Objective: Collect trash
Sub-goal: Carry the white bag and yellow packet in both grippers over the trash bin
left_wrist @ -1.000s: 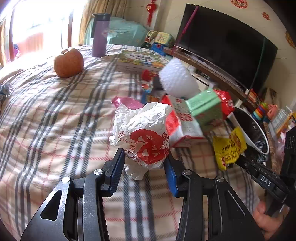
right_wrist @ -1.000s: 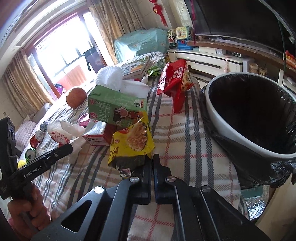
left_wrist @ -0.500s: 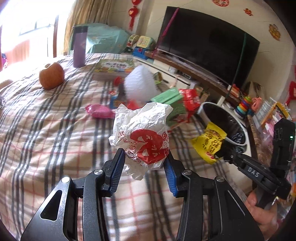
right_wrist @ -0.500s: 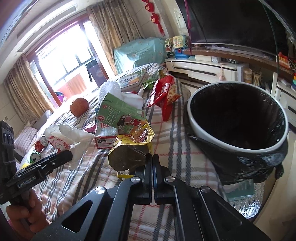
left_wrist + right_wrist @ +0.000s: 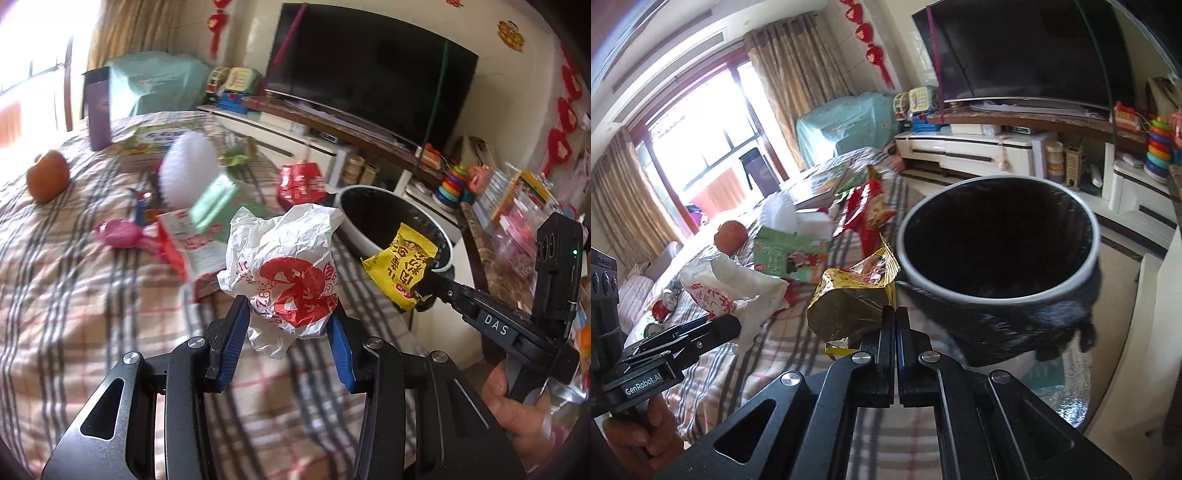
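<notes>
My left gripper is shut on a crumpled white paper bag with red print and holds it above the plaid bed cover. The bag also shows in the right wrist view. My right gripper is shut on a yellow snack packet, held at the near rim of the white bin with a black liner. In the left wrist view the packet hangs over the bin's edge, to the right of the bag.
On the bed lie a green carton, a red and white box, a red snack bag, a pink wrapper, an apple, a purple flask and a book. A TV on a low cabinet stands behind the bin.
Both grippers have moved right toward the bin with their loads. The yellow packet now hangs at the bin's rim, and the bin looms larger in the right wrist view.
</notes>
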Available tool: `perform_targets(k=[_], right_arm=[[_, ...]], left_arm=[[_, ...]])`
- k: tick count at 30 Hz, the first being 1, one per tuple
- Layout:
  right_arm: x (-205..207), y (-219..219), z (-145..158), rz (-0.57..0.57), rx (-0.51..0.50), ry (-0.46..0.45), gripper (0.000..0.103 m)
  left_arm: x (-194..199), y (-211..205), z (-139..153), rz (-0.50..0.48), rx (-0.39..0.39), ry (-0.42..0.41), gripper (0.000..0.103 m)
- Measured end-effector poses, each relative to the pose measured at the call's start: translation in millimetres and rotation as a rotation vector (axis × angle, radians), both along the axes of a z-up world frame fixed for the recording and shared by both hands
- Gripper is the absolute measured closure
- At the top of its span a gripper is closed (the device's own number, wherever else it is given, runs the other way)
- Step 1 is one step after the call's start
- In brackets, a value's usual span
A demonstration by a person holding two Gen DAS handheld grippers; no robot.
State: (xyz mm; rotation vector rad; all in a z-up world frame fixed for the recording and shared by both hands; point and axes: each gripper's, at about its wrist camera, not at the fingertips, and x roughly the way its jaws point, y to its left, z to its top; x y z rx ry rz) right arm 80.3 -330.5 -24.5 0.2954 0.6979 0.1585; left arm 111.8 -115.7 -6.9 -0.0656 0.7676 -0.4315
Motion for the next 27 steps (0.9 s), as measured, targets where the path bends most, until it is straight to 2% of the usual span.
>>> perform_targets(k=[10, 27], right_arm=[[-1, -34, 10, -0.068, -0.011, -0.023, 0.103], [12, -77, 10, -0.15, -0.017, -0.015, 0.103]], left_arm=[[11, -43, 3, -0.09, 0.012, 0.003, 0.062], [35, -90, 10, -0.17, 0.037, 0.001, 0.062]])
